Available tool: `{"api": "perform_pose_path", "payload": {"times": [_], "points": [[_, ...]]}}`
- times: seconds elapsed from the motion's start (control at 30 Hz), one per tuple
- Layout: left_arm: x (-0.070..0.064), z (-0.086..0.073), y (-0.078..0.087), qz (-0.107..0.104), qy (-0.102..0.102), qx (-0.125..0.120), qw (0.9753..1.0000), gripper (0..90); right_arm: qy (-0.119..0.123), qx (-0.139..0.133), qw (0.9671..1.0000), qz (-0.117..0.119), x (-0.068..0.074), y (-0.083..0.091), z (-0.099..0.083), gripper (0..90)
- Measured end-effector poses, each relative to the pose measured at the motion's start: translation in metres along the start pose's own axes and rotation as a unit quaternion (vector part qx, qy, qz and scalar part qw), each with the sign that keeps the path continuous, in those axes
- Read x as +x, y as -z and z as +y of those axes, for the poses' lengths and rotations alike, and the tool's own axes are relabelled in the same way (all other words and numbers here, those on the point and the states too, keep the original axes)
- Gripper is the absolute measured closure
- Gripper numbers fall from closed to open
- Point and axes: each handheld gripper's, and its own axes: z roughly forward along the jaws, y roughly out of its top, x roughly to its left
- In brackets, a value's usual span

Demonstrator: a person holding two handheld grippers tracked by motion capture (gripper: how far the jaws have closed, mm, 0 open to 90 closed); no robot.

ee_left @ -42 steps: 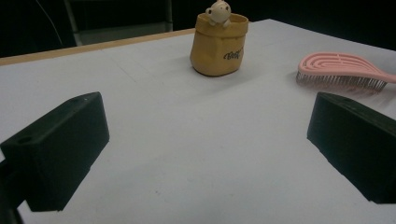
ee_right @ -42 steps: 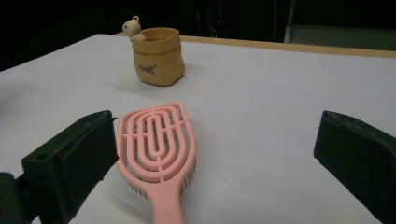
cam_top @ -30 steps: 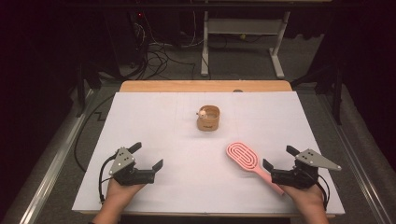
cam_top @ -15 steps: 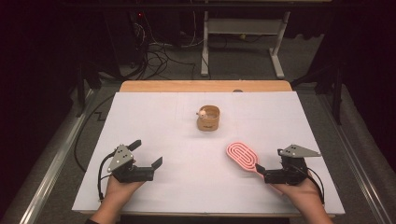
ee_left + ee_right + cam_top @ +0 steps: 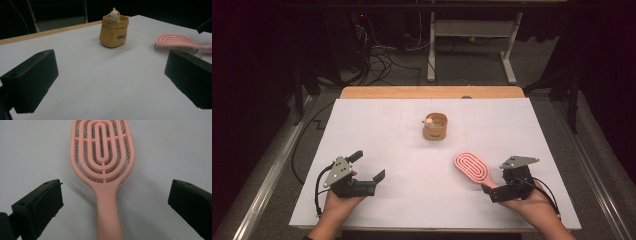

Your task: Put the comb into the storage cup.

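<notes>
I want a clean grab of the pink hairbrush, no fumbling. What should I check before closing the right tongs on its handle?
1. Right tongs open wide enough: ok, both jaws stand well apart.
2. Handle of the hairbrush between the jaws: ok, it runs up the middle of the right gripper view.
3. Jaws touching the handle: not yet, a gap shows on each side.
4. Brush lying flat on the table: ok, bristles down.
5. Small pot out of the way: ok, it stands apart, farther back.
6. Left tongs clear: ok, open and holding nothing, far to the left.

One pink hairbrush (image 5: 471,168), one tan pot (image 5: 435,127) with one small figurine (image 5: 114,14), two grippers.
</notes>
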Motion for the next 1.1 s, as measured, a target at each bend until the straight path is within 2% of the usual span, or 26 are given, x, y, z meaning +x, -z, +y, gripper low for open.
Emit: {"api": "perform_pose_path", "payload": {"times": [0.17,0.2,0.27,0.33,0.4,0.5,0.67,0.9,0.93,1.1], "points": [[0.001,-0.002,-0.001,-0.001,0.000,0.000,1.0000,0.0,0.006,0.023,0.9997,0.008,0.001,-0.002,0.001,0.3],[0.001,-0.002,0.000,0.000,0.007,-0.004,1.0000,0.0,0.010,0.037,0.9992,0.008,0.002,-0.005,0.001,0.3],[0.001,-0.001,0.001,0.000,0.007,-0.005,1.0000,0.0,0.004,0.050,0.9987,0.014,0.002,-0.008,0.001,0.3],[0.001,-0.002,0.001,-0.002,0.005,-0.007,1.0000,0.0,0.014,0.059,0.9980,0.016,0.003,-0.011,0.002,0.3],[0.001,-0.002,0.002,-0.004,0.007,-0.007,0.9999,0.0,0.015,0.069,0.9973,0.018,0.005,-0.014,0.004,0.3],[0.000,-0.003,0.001,-0.008,0.007,-0.004,0.9999,0.0,0.022,0.077,0.9963,0.031,0.007,-0.017,0.007,0.3],[-0.002,-0.004,0.000,-0.013,0.003,0.002,0.9999,0.0,0.031,0.095,0.9944,0.035,0.010,-0.022,0.015,0.3],[-0.002,-0.007,-0.001,-0.014,0.005,0.007,0.9999,0.0,0.033,0.116,0.9921,0.032,0.010,-0.022,0.024,0.3],[-0.002,-0.008,-0.001,-0.014,0.004,0.008,0.9999,0.0,0.039,0.117,0.9919,0.031,0.009,-0.022,0.026,0.3],[-0.003,-0.008,-0.002,-0.014,-0.001,0.013,0.9998,0.0,0.039,0.118,0.9918,0.030,0.008,-0.020,0.032,0.3]]}}
